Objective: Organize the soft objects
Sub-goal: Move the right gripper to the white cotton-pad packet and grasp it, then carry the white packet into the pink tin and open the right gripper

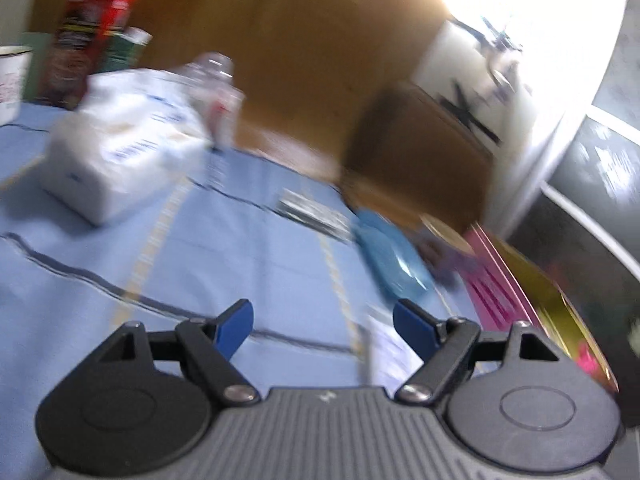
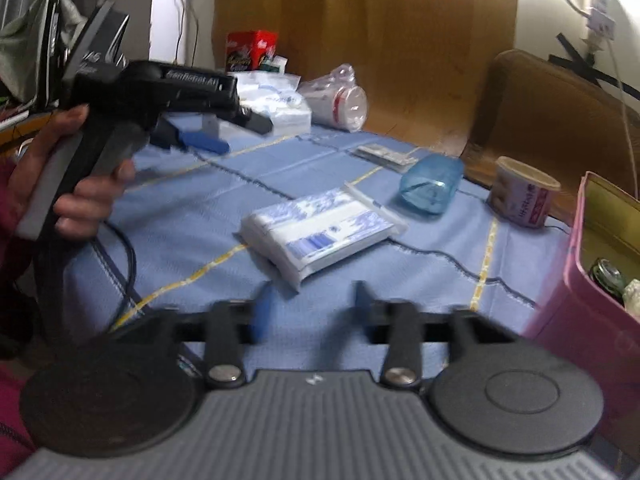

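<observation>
A flat white-and-blue tissue pack [image 2: 320, 230] lies on the blue tablecloth [image 2: 200, 208], just ahead of my right gripper [image 2: 310, 312], which is open and empty. A bulkier white soft pack [image 1: 120, 140] sits at the far left; it also shows in the right wrist view [image 2: 276, 104]. My left gripper [image 1: 324, 330] is open and empty above the cloth; in the right wrist view it [image 2: 208, 136] is held in a hand at the left. A pink bin [image 2: 580, 300] stands at the right edge.
A blue plastic container [image 2: 432, 186] lies on its side beside a small foil pack [image 2: 384, 156]. A round tub [image 2: 524, 196] stands near the bin. A clear bagged jar [image 2: 340, 100] and a red box [image 2: 250, 50] stand at the back. A wooden board [image 2: 400, 40] backs the table.
</observation>
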### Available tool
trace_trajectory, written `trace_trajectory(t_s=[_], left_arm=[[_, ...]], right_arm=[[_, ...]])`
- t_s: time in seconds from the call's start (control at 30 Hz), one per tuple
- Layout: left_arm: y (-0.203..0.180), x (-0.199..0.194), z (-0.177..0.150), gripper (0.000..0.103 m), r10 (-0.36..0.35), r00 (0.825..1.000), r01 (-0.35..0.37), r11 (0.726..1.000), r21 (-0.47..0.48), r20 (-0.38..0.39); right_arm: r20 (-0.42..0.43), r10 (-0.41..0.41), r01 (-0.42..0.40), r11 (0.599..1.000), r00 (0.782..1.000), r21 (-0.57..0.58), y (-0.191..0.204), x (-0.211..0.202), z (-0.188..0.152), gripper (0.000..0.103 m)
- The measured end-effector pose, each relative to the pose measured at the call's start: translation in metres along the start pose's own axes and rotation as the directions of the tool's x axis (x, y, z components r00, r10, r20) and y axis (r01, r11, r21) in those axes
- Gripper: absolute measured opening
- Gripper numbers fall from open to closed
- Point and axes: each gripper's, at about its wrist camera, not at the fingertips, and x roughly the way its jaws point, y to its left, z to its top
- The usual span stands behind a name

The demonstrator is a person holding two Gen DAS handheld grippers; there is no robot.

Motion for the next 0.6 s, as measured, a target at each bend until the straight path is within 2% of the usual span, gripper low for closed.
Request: trace_trajectory(t_s=[0.03,0.13,0.17,0.23,0.27,0.3,0.37,0.47,0.6], left_arm=[[-0.008,0.003,-0.003,0.08,-0.004,1.0,0.004,1.0,0.024,-0.019],[-0.028,0.017,-0.011,0.079,-0.005,0.997,0.01,0.998,0.07,-0.078],[-0.032,0.023,-0.014,0.071,-0.002,0.994,0.01,0.997,0.075,-0.113],[-0.046,0.028,-0.024,0.061,0.008,0.992,0.008,0.992,0.129,-0.123],[-0.053,0.027,-0.026,0.059,0.008,0.991,0.011,0.989,0.148,-0.13],[-0.058,0.026,-0.026,0.059,0.03,0.992,-0.01,0.987,0.162,-0.123],[-0.064,0.021,-0.021,0.059,0.022,0.993,-0.004,0.987,0.162,-0.114],[-0.077,0.009,-0.007,0.059,-0.05,0.996,0.061,0.987,0.149,-0.078],[-0.116,0.006,0.01,0.059,-0.139,0.99,0.141,0.966,0.215,-0.028]], right_arm=[[0.002,0.006,-0.006,1.0,1.0,-0.001,0.0,0.004,0.002,0.059],[0.0,0.022,-0.022,1.0,1.0,-0.014,-0.006,0.012,0.003,0.077],[-0.013,0.014,-0.014,1.0,1.0,-0.006,-0.007,0.021,0.005,0.077],[-0.023,0.041,-0.04,0.998,0.999,0.046,-0.014,0.031,0.007,0.07],[-0.019,0.077,-0.075,0.994,0.997,0.078,-0.017,0.033,0.008,0.056],[-0.015,0.077,-0.075,0.993,0.997,0.092,-0.018,0.035,0.011,0.046],[-0.005,0.047,-0.046,0.996,0.999,0.08,-0.013,0.033,0.013,0.043],[0.072,-0.002,-0.002,0.999,0.997,0.05,-0.009,0.014,0.012,0.043],[0.213,-0.116,0.111,0.993,0.97,0.035,-0.019,-0.018,0.018,0.042]])
